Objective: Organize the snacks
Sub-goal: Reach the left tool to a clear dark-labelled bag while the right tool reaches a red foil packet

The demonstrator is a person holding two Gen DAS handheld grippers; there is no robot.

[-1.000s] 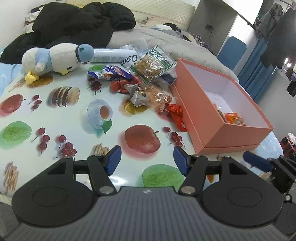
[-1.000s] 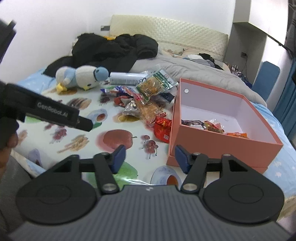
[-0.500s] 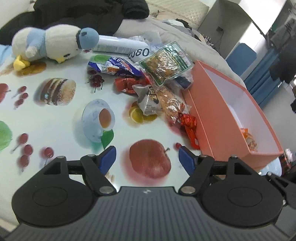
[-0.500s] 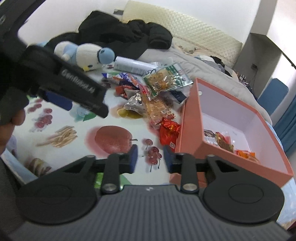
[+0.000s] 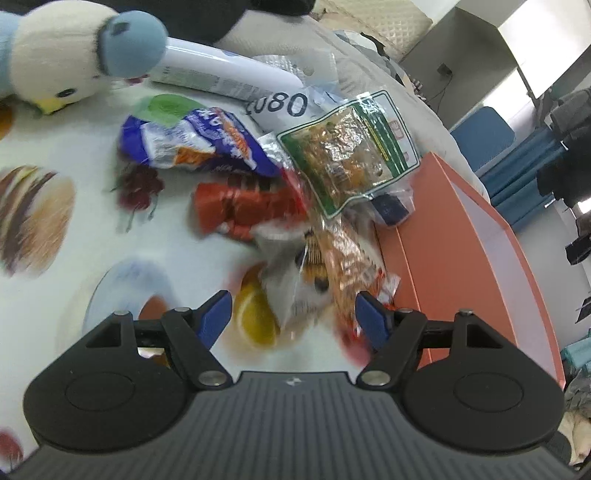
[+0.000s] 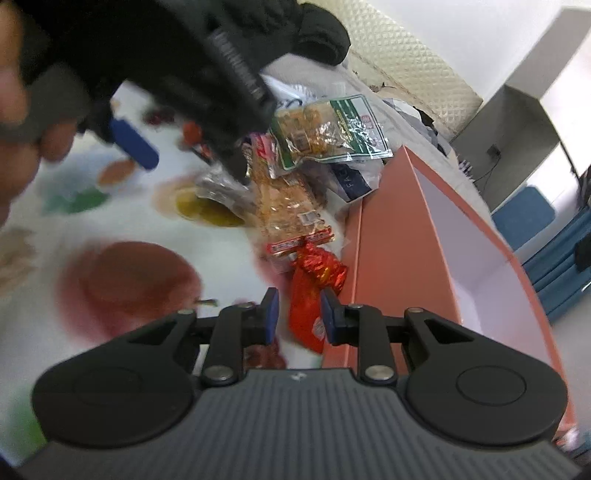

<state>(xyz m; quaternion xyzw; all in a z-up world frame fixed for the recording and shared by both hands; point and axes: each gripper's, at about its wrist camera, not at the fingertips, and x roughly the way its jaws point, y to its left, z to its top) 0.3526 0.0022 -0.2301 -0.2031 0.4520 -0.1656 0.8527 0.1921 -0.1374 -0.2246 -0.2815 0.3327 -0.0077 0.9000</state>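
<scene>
A heap of snack packets lies on the fruit-print tablecloth (image 5: pixel 92 221) left of an open salmon box (image 5: pixel 454 243). My left gripper (image 5: pixel 295 314) is open just above a silver and orange packet (image 5: pixel 295 284). A blue chip bag (image 5: pixel 192 142), a red packet (image 5: pixel 243 210) and a green-edged clear bag (image 5: pixel 351 155) lie beyond. My right gripper (image 6: pixel 297 314) is partly closed, its jaws on either side of a red foil packet (image 6: pixel 310 295) beside the box (image 6: pixel 399 240), not clamped. The left gripper's body (image 6: pixel 207 74) crosses the upper left of the right wrist view.
A plush bird (image 5: pixel 62 62) and a white tube (image 5: pixel 221 77) lie at the far side of the table. Bedding and a black jacket (image 6: pixel 317 33) lie behind. A blue chair (image 5: pixel 484 136) stands beyond the box.
Both grippers moved forward and down toward the snack heap. The right gripper's jaws narrowed from wide open and now straddle the red foil packet. The left stayed open.
</scene>
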